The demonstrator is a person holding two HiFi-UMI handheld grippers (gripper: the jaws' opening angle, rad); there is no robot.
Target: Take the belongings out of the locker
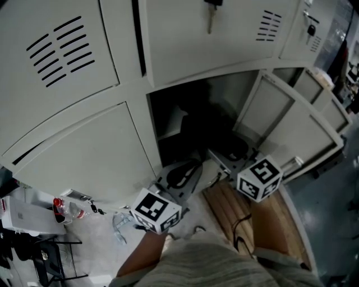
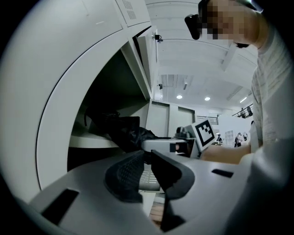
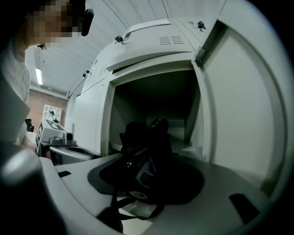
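The open locker (image 1: 185,112) is dark inside, its door (image 1: 291,129) swung out to the right. A black bag (image 3: 147,156) with straps fills the space between my right gripper's jaws, at the locker's mouth. My right gripper (image 3: 147,176) is shut on it, low at the opening (image 1: 230,157). The bag (image 2: 124,131) partly rests on the locker's shelf (image 2: 87,140). My left gripper (image 2: 147,158) hangs just outside the locker, lower left of the opening (image 1: 188,166), jaws together with nothing held. The right gripper (image 2: 183,146) shows beyond them.
Shut locker doors (image 1: 73,50) surround the open one, with keys (image 1: 212,14) hanging in the door above. A wooden slatted bench (image 1: 224,207) lies below the grippers. A red-capped bottle (image 1: 59,207) and a white box (image 1: 25,216) sit on the floor at left.
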